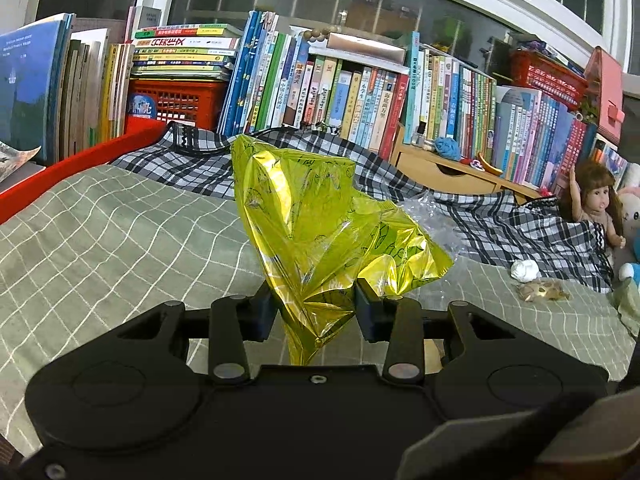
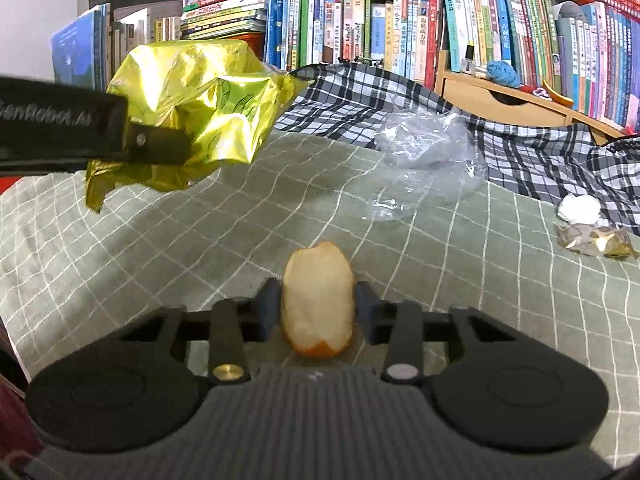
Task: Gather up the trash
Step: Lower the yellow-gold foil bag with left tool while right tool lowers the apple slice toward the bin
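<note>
The crumpled yellow-green foil wrapper (image 1: 320, 236) stood lifted above the bed, its long axis running upward from the left gripper (image 1: 316, 308), whose jaws were clamped on its lower end. A pale peeled fruit piece with an orange rim (image 2: 318, 300) stood upright between the right gripper (image 2: 318, 308) jaws, which pressed its sides. Bare green grid-patterned bedspread (image 2: 160, 248) lay to the left; a clear crumpled plastic bag (image 2: 428, 160) lay ahead, well apart.
</note>
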`<state>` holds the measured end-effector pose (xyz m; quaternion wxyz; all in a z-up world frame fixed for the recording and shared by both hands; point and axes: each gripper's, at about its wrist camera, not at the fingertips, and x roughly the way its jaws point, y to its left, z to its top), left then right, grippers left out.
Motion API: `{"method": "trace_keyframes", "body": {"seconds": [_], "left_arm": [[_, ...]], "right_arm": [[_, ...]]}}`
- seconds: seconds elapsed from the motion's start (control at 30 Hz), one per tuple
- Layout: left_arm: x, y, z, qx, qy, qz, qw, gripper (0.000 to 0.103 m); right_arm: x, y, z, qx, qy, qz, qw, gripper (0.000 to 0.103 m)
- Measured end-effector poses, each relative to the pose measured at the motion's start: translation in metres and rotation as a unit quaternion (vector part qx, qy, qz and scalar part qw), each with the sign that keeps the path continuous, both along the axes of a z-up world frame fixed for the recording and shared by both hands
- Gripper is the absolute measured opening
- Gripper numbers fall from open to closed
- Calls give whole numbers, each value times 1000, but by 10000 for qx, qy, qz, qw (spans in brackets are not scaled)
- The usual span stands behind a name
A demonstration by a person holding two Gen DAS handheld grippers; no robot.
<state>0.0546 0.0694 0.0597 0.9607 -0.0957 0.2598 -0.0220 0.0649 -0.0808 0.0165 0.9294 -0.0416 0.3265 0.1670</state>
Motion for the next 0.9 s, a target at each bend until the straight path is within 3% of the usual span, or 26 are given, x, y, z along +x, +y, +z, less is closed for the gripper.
{"method": "trace_keyframes", "body": {"seconds": [0.43, 0.9], "left_arm": [[-48, 0, 5, 37, -227, -180, 9996, 39], [-162, -24, -5, 237, -178, -704, 9971, 40]], "right_arm": [[-42, -33, 25, 350, -292, -204, 9987, 45], [-139, -72, 34, 827, -478, -384, 9947, 46]]}}
